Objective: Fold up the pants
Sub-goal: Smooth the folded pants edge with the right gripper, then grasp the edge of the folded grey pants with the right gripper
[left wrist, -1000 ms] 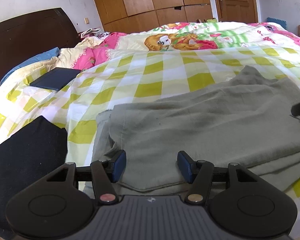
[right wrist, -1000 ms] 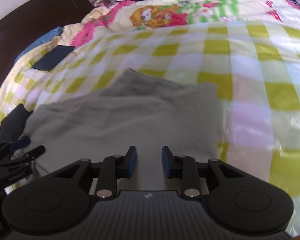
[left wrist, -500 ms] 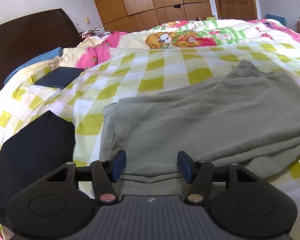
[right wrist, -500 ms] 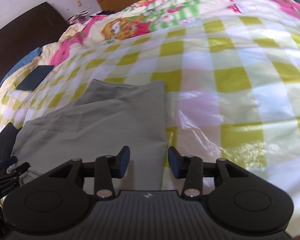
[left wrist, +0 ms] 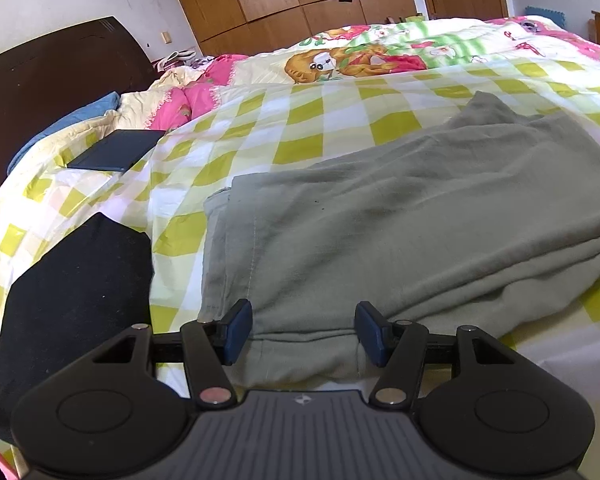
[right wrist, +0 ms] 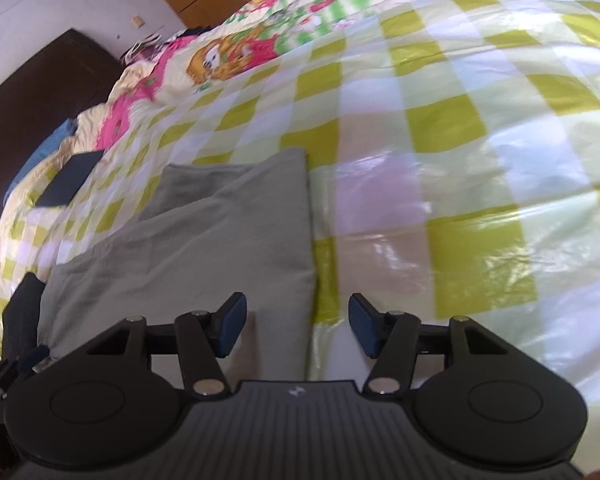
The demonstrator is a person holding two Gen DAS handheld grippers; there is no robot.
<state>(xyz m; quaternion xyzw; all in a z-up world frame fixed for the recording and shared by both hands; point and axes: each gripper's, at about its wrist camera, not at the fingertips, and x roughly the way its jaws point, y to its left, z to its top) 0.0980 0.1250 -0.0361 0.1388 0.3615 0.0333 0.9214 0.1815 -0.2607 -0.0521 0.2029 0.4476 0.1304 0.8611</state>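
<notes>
Currently the pants [left wrist: 400, 216] lie flat on the checked sheet [left wrist: 300, 120], already doubled over: two layers show along the near edge and at the 3 o'clock end in the left wrist view. In the right wrist view the pants [right wrist: 204, 248] form a fairly tidy block from centre toward 9 o'clock, with one corner of the lower layer protruding at about 11 o'clock.

Left gripper [left wrist: 304, 330]: jaws stand apart above the near hem; cloth lies under the gap, but the pads do not press on it. Nothing is held.

Right gripper [right wrist: 294, 330]: jaws have just been opening and stand apart over the right edge of the pants. That edge sits in the gap; the pads do not clamp it.

Judgement: at least one fold is done. What probably remains is a further fold to shorten the bundle and alignment of the stray corner.

A black garment [left wrist: 72, 300] lies at 8 o'clock, just beside the pants.
</notes>
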